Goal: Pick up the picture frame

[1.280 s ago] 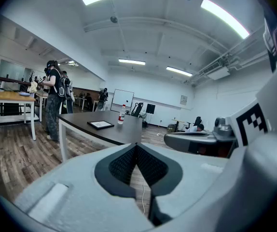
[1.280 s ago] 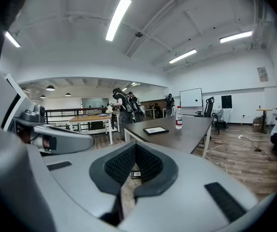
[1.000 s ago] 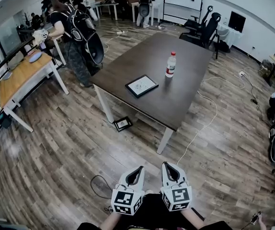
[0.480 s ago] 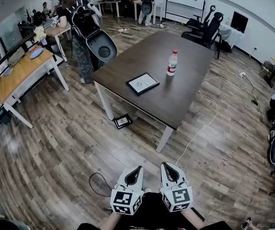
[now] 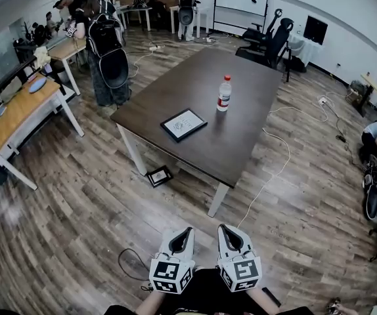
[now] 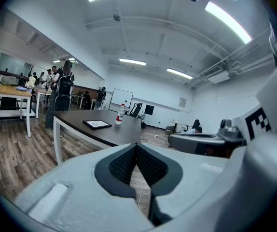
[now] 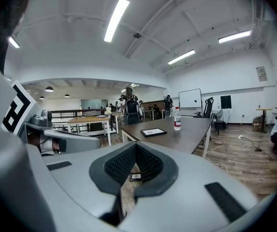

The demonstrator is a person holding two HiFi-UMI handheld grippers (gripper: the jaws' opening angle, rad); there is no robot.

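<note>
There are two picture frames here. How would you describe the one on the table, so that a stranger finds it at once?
Find the big dark table in the middle of the room. A black-bordered frame lies flat on it, left of the water bottle. Unlike the other frame, which lies on the floor by a table leg, this one is on the tabletop.

Picture frame [image 5: 184,124] drawing too small to tell; bottle [image 5: 224,94] label likewise (every view).
</note>
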